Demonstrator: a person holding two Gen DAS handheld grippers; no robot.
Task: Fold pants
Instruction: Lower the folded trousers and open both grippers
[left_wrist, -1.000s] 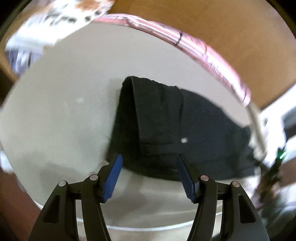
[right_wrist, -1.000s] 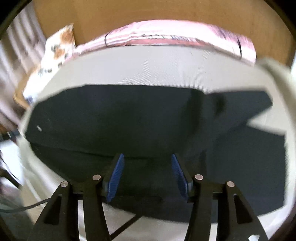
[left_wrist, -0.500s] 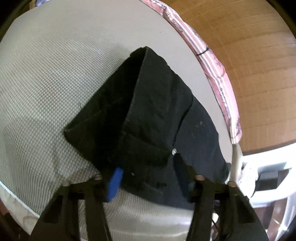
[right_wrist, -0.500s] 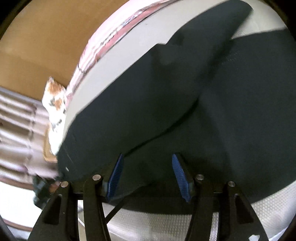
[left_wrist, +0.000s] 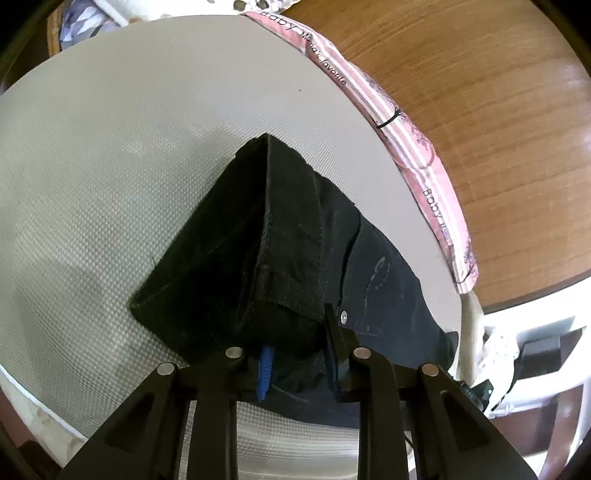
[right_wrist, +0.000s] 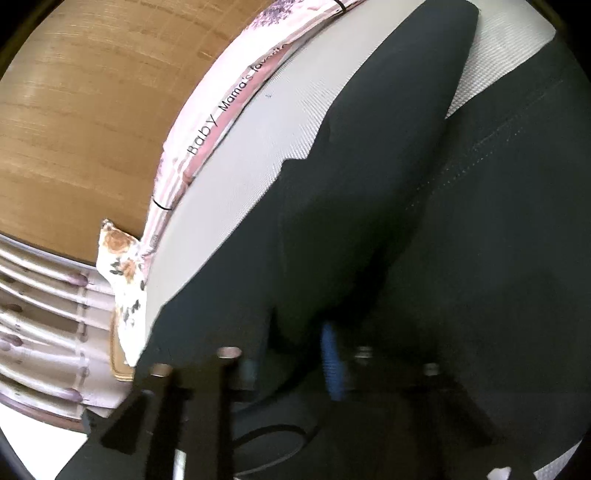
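Now the left gripper (left_wrist: 295, 354) is clamped on the pants (left_wrist: 280, 258): its jaws stand close together with a thick fold of black denim bunched between them, and one blue pad (left_wrist: 265, 373) shows just under the cloth. Ahead of this gripper the gripped part rises as a tented ridge, its crease running straight away to a peak, with one flap dropping to the left and the other to the right. Just right of the jaws sits a metal rivet (left_wrist: 344, 315), and beyond it the rest of the garment lies flat, trailing off to the right.

All of it rests on a pale woven mat (left_wrist: 110, 166). A pink striped cloth (left_wrist: 417, 147) printed with lettering borders the mat's far right edge, and past that is a wood surface (left_wrist: 480, 92).

Seen from the right wrist, the right gripper (right_wrist: 291, 354) is blurred and half buried in dark fabric; a blue pad (right_wrist: 332, 358) shows right of a fold, and the jaws look narrowed around that fold, gripping the pants (right_wrist: 369, 221). Ahead and right of it the cloth fills most of the view, one leg stretching away to the upper right over the mat (right_wrist: 251, 166). Left of the gripper the pink cloth (right_wrist: 221, 110) follows the mat's edge, with a floral pillow (right_wrist: 122, 273) at its near end and the wood (right_wrist: 92, 110) beyond.
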